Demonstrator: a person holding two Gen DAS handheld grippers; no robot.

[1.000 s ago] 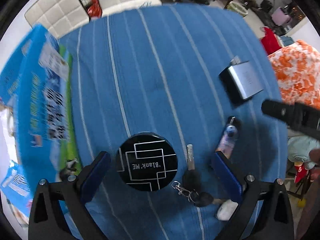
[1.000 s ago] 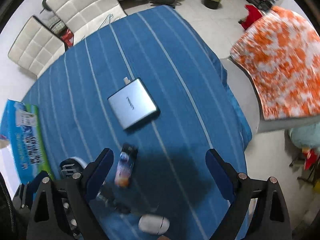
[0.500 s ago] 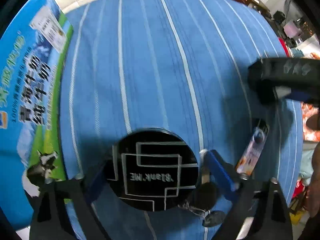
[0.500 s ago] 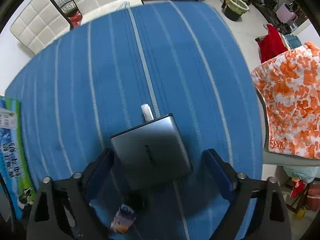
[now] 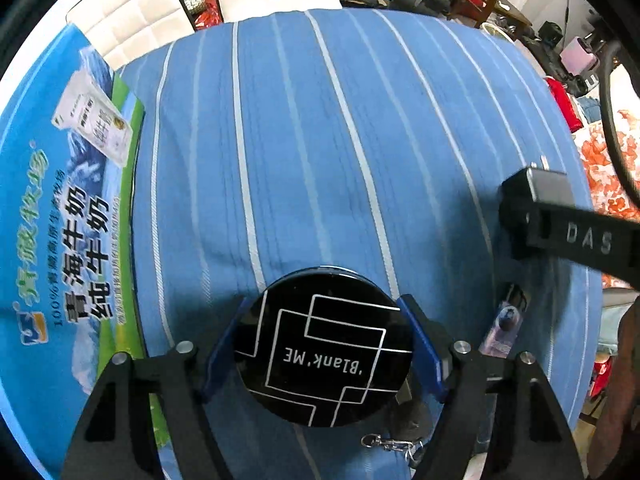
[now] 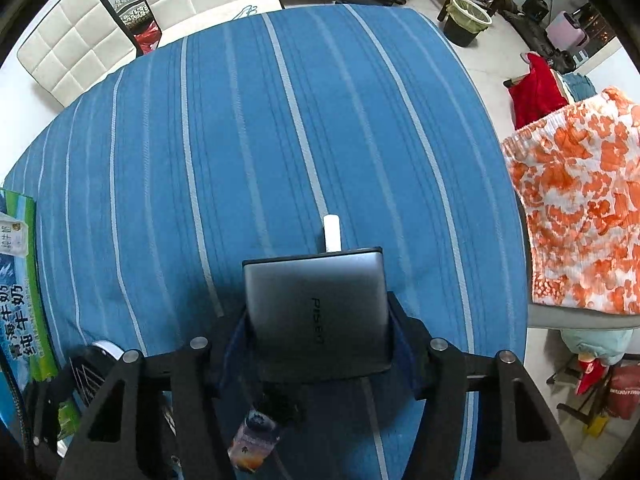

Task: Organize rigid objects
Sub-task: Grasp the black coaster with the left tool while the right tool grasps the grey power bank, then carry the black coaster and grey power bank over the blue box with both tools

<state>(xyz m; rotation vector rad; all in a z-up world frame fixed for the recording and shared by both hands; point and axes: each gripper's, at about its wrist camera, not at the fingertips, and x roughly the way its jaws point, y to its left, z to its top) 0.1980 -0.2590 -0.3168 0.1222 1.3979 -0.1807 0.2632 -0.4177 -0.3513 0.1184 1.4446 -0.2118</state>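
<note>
My left gripper (image 5: 322,356) is shut on a round black tin (image 5: 323,346) with white line art and "Blank ME" lettering, above the blue striped tablecloth (image 5: 320,140). My right gripper (image 6: 318,334) is shut on a flat grey power bank (image 6: 316,312) with a white plug (image 6: 332,234) at its far end. The right gripper's black body (image 5: 568,220) also shows at the right of the left wrist view. A key with a key ring (image 5: 404,428) lies under the left gripper. A small lighter (image 5: 504,326) lies to its right and shows under the right gripper (image 6: 254,436).
A large blue and green milk carton box (image 5: 60,220) lies along the table's left side. White padded chairs (image 6: 160,4) stand behind the table. An orange flowered cloth (image 6: 580,216) covers a seat at the right. A waste bin (image 6: 466,20) stands on the floor beyond.
The left gripper moved in and closed on the black tin. The right gripper moved over the power bank and closed on it.
</note>
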